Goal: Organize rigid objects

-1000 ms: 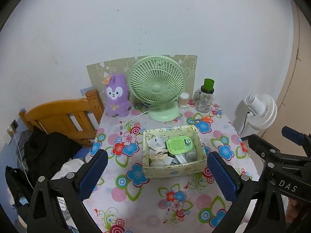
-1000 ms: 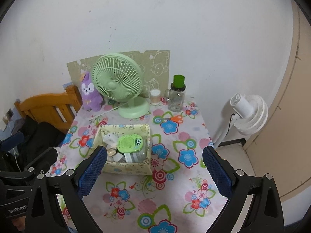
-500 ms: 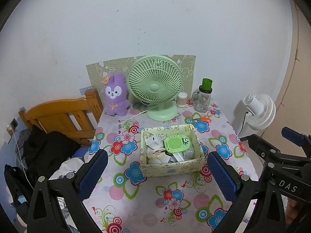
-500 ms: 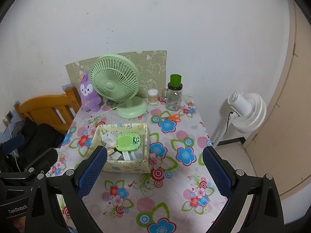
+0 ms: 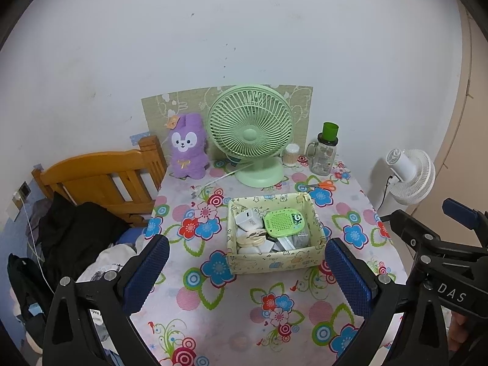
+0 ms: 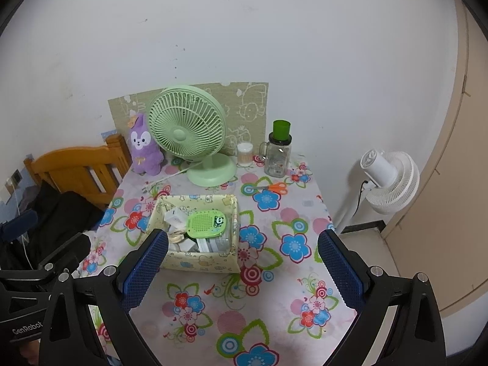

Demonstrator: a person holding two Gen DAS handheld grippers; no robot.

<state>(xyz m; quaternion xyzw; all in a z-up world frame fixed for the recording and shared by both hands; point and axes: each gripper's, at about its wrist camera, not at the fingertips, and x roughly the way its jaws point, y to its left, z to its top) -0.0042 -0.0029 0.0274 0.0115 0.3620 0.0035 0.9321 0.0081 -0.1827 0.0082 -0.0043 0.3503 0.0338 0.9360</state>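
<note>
A pale yellow patterned box (image 5: 274, 262) (image 6: 198, 263) sits mid-table on the flowered cloth. Inside lie a green perforated gadget with a panda sticker (image 5: 282, 219) (image 6: 207, 222), a white charger block (image 5: 248, 219) (image 6: 174, 217) and several other small white items. My left gripper (image 5: 247, 274) hangs open above the table's near side, in front of the box, holding nothing. My right gripper (image 6: 242, 270) is likewise open and empty, with the box just ahead of its left finger. The right gripper's body shows at the right edge of the left wrist view.
At the back stand a green desk fan (image 5: 251, 134) (image 6: 190, 134), a purple plush rabbit (image 5: 186, 146) (image 6: 143, 146), a cotton-swab jar (image 6: 245, 154) and a glass mug with green lid (image 5: 324, 152) (image 6: 278, 152). Orange scissors (image 6: 271, 187) lie near it. A wooden bed frame (image 5: 100, 177) is left, a white fan (image 6: 387, 180) right.
Both grippers have drawn back and up a little from the table, so the box and fan look slightly smaller and farther. The jaws stay open; nothing on the table moved.
</note>
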